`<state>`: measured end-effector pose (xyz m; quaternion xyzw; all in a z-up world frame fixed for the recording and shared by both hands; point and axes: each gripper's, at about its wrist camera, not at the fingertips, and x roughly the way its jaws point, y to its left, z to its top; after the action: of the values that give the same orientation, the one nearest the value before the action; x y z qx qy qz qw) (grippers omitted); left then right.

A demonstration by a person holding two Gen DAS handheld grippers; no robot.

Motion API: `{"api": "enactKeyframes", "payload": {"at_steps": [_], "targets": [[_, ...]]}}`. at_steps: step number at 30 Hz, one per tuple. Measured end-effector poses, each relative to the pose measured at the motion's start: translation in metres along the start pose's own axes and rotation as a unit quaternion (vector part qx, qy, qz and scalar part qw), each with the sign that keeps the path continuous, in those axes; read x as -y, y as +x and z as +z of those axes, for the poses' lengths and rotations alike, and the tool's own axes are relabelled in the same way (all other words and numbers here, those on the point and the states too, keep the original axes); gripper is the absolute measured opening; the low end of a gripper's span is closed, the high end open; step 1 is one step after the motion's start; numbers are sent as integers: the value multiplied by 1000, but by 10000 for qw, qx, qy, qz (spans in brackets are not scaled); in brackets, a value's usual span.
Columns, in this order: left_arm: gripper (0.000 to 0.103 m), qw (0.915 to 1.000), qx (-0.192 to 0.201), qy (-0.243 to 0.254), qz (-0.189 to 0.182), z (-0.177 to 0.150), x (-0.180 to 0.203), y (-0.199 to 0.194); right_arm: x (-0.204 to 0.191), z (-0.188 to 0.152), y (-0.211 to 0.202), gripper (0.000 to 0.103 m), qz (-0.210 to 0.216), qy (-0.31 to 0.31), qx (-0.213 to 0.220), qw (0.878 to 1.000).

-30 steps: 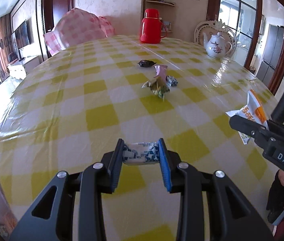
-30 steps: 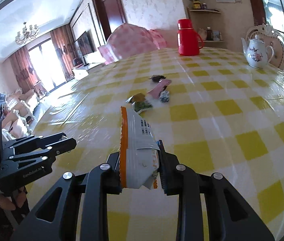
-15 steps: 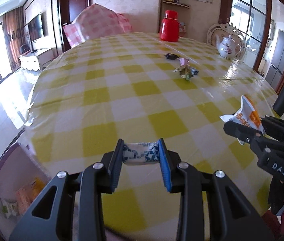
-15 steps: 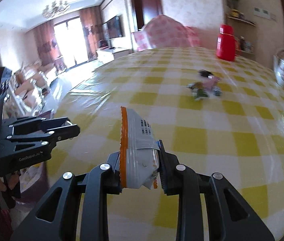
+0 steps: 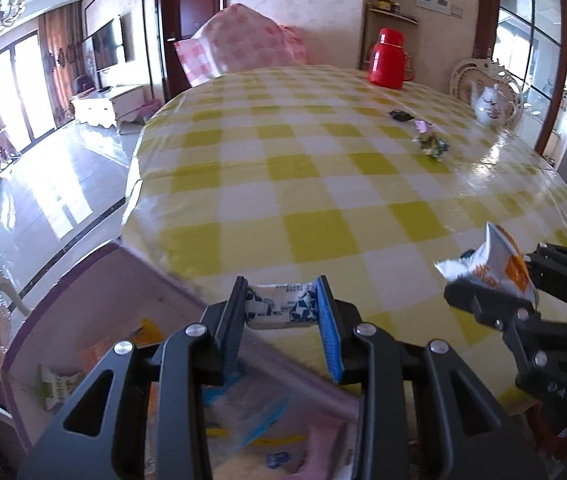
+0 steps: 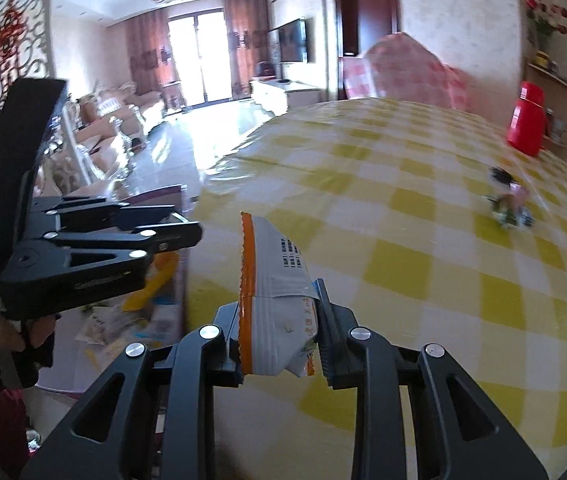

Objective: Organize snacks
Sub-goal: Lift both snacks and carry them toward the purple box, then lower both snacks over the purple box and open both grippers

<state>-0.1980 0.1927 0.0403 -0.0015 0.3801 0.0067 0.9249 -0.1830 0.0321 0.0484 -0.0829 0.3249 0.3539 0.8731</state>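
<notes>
Yellow-checked table (image 5: 323, 184) edge: the left gripper (image 5: 283, 308) clamps one blue-white sweet (image 5: 281, 307), the right gripper (image 6: 279, 320) pinches one orange-edged packet (image 6: 273, 280), a small cluster of wrapped sweets (image 5: 429, 144) remaining near the far edge.

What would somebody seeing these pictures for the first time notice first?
Probably the two clamped snacks: the left gripper pinches a blue-and-white wrapped candy at the edge of the yellow-checked table, and the right gripper holds an orange-and-white snack packet upright. Next, the red thermos at the table's far side, and the purple-rimmed box of snacks below the table edge.
</notes>
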Motion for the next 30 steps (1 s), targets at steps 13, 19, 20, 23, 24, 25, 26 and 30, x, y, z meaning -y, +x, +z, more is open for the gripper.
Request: {"api": "enactKeyframes", "payload": {"at_steps": [13,19,20,23,24,25,26,30], "targets": [[34,9972,-188,-329,639,-14,-65,-6,-82,1,19,27,1065,-582,-297,9922],[35,9946,-351,-454,870,-19,-84,-3,-109,-4,33,28,1431,-784,-513,9853],[35,9941,-395,-450,905,-20,-87,-1,-114,-5,35,28,1516,-830,-556,9834],[35,9933,-476,-473,945,-22,-91,2,-124,-10,38,30,1728,-937,-602,9786],[36,9930,-506,-468,962,-23,-91,2,-125,-11,36,31,1839,-917,-597,9768],[37,9923,-527,-434,1031,-23,-91,3,-125,-12,33,34,1913,-895,-588,9757],[48,9918,-522,-431,1084,-22,-91,4,-121,-11,32,40,1917,-843,-574,9761],[77,9905,-410,-398,1248,-20,-88,1,-101,-4,22,42,1789,-515,-409,9817]]}}
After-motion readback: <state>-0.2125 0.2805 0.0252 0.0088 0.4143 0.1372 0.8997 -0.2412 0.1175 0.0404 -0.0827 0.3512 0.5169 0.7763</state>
